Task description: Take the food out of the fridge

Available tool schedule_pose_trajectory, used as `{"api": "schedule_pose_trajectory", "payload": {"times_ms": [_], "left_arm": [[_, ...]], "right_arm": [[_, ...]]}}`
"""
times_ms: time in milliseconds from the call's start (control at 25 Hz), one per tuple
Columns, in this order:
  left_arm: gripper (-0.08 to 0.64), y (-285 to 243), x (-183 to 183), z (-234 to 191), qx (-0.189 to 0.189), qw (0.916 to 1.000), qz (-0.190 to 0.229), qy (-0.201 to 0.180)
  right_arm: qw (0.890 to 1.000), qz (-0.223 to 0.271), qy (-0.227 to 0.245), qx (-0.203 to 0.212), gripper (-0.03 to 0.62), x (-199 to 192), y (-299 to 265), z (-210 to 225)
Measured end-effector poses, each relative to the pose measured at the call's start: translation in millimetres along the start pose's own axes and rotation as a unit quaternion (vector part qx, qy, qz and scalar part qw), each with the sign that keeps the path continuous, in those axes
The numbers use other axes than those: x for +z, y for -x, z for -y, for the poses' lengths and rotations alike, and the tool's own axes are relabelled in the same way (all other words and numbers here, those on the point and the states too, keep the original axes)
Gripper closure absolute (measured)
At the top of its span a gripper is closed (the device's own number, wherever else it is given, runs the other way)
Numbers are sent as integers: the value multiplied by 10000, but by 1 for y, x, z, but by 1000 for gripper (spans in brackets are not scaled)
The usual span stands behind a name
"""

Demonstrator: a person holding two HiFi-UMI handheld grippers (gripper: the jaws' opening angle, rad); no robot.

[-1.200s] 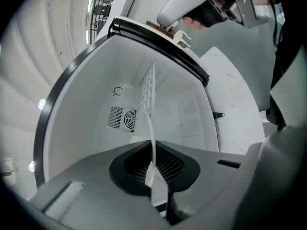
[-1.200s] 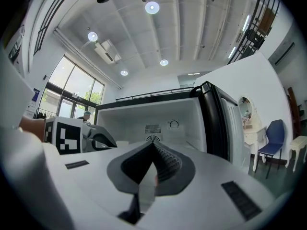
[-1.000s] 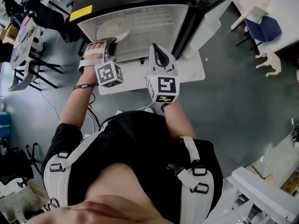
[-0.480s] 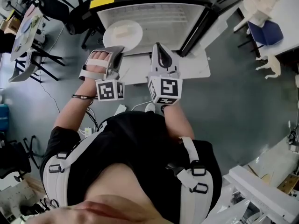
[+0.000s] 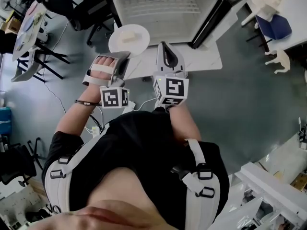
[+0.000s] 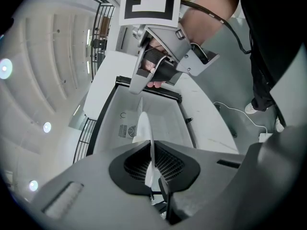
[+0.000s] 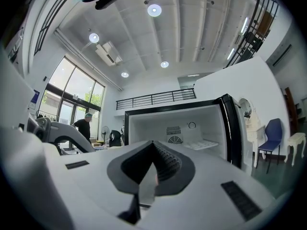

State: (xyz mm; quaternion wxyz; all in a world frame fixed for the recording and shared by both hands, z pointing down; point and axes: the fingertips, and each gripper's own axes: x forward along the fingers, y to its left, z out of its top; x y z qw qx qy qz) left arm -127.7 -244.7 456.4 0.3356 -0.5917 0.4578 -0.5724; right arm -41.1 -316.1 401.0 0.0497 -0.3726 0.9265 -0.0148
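A round white plate (image 5: 128, 39) carrying a pale block of food (image 5: 126, 34) hangs in the air just in front of the open fridge (image 5: 163, 11). My left gripper (image 5: 124, 57) is shut on the plate's near rim. In the left gripper view the plate (image 6: 145, 133) shows edge-on, clamped between the dark pads. My right gripper (image 5: 164, 51) floats beside it on the right, shut and holding nothing. In the right gripper view its jaws (image 7: 152, 150) point at the white, bare-looking fridge interior (image 7: 192, 128).
The black fridge door (image 5: 211, 18) stands open to the right. A white panel (image 5: 201, 61) lies low before the fridge. Chairs and a desk (image 5: 29, 32) crowd the left, a blue chair (image 5: 273, 25) the right. A person (image 7: 86, 126) stands far off.
Both grippers have drawn back from the fridge toward my body. The plate with the food has come out of the compartment and now hangs in front of it.
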Motion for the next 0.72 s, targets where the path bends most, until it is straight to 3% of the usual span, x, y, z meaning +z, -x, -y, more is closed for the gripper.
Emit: {"api": "schedule_pose_trajectory", "payload": {"times_ms": [720], "left_arm": [[541, 21, -26, 5, -25, 9999, -10, 142]], "right_arm": [[9999, 35, 99, 29, 586, 7, 5, -39]]}}
